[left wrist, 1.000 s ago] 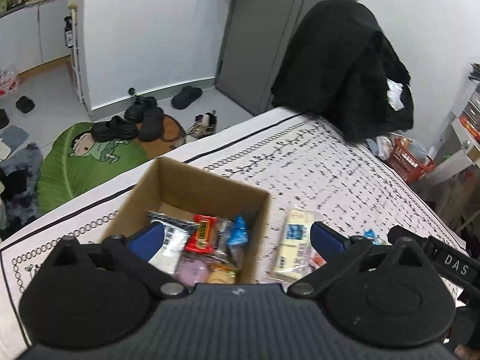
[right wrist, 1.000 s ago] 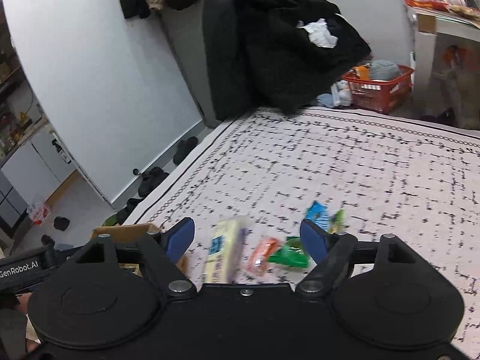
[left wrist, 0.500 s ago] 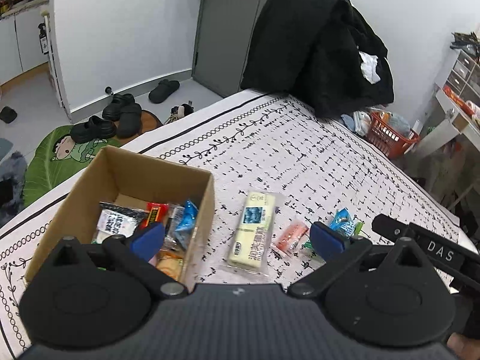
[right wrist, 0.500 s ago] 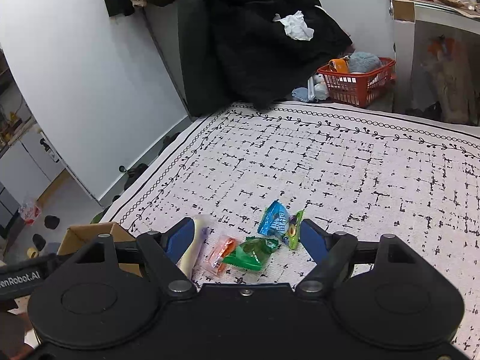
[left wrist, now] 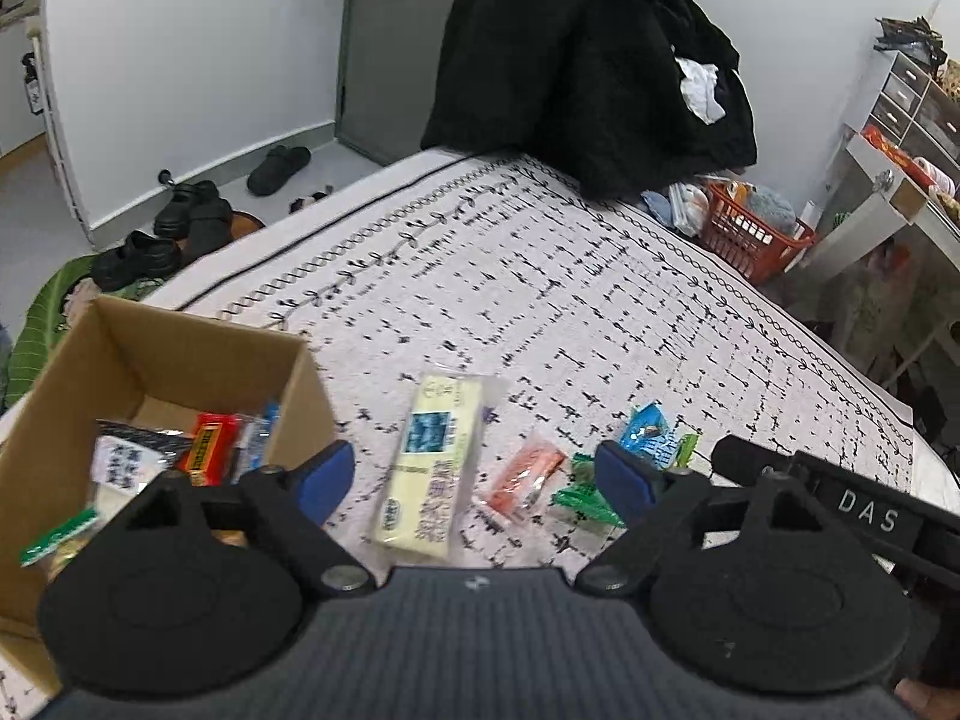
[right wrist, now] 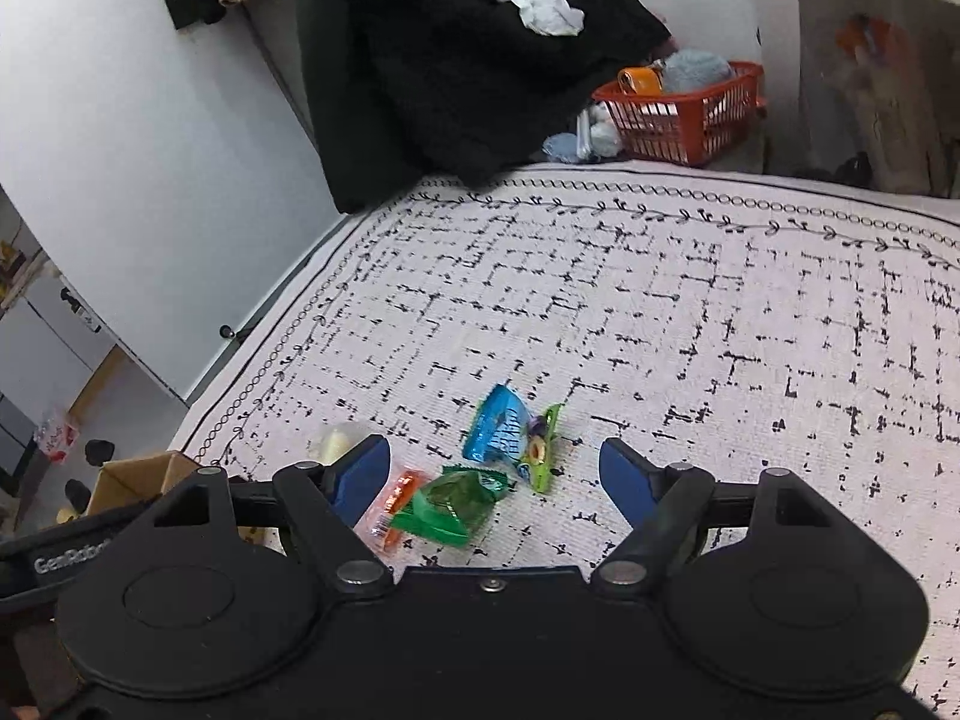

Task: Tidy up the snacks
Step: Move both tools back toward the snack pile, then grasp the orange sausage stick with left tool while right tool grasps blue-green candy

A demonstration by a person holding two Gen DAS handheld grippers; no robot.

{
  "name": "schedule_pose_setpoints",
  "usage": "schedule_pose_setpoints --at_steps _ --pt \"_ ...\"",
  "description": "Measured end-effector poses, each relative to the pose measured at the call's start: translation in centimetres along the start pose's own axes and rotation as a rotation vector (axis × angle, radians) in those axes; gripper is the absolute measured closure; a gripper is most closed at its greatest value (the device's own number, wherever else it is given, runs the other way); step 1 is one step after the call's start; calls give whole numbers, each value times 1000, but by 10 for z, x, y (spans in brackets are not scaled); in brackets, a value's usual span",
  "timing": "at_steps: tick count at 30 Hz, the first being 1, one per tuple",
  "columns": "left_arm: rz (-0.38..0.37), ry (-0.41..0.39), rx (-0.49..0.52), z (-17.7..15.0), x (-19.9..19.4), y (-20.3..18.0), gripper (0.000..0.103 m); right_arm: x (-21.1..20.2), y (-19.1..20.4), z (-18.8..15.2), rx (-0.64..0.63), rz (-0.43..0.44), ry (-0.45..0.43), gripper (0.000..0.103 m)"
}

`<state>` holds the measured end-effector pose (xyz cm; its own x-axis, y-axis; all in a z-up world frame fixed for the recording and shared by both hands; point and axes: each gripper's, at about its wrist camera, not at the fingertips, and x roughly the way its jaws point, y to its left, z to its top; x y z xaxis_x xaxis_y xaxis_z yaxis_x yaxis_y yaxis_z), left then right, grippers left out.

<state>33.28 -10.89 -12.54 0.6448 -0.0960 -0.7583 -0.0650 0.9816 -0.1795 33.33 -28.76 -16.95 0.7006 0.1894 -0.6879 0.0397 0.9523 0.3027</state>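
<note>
Ahead, far edge of cloth: a black coat [left wrist: 588, 60] slumped over something, a white rag [right wrist: 543, 3] tucked on top.
Ahead and to the right, on the floor: a red basket [right wrist: 690, 114] sat stuffed with odds and ends.
Far left, by the wall: dark shoes [left wrist: 180, 228] lay on the floor.
Underneath: a white patterned cloth [left wrist: 540, 276] spread wide.

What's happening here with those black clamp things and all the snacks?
A person holds a two-finger gripper in each hand, sorting snacks into a cardboard box that already holds several packets. Both the left gripper and the right gripper are open and empty. A pale yellow pack, an orange packet, a green packet and a blue packet still lie on the patterned cloth.
</note>
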Motion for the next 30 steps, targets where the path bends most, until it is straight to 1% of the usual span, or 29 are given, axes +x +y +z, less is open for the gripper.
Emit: schedule_pose_setpoints --at_steps 5,9,11,13,17,21,25,28,30 --pt "-29 43 -5 -2 23 -6 39 10 -10 2 41 0 8 27" --pt "-37 70 3 -6 41 -11 44 18 -18 1 69 -7 24 27" --pt "-49 84 5 -8 50 -12 49 22 -21 0 83 -3 31 28" --pt "-63 98 4 -9 58 -13 52 26 -24 0 103 3 36 29" --pt "-67 121 7 -11 76 -16 56 35 -29 -2 135 2 47 30" --pt "-68 137 14 -9 89 -17 56 44 -30 -1 150 10 47 32" --pt "-73 183 17 -7 103 -19 56 55 -27 -1 167 32 61 33" --pt "-72 207 20 -8 110 -19 56 65 -27 -3 169 21 76 33" --pt "-72 210 23 -8 112 -19 56 71 -28 -4 181 8 89 36"
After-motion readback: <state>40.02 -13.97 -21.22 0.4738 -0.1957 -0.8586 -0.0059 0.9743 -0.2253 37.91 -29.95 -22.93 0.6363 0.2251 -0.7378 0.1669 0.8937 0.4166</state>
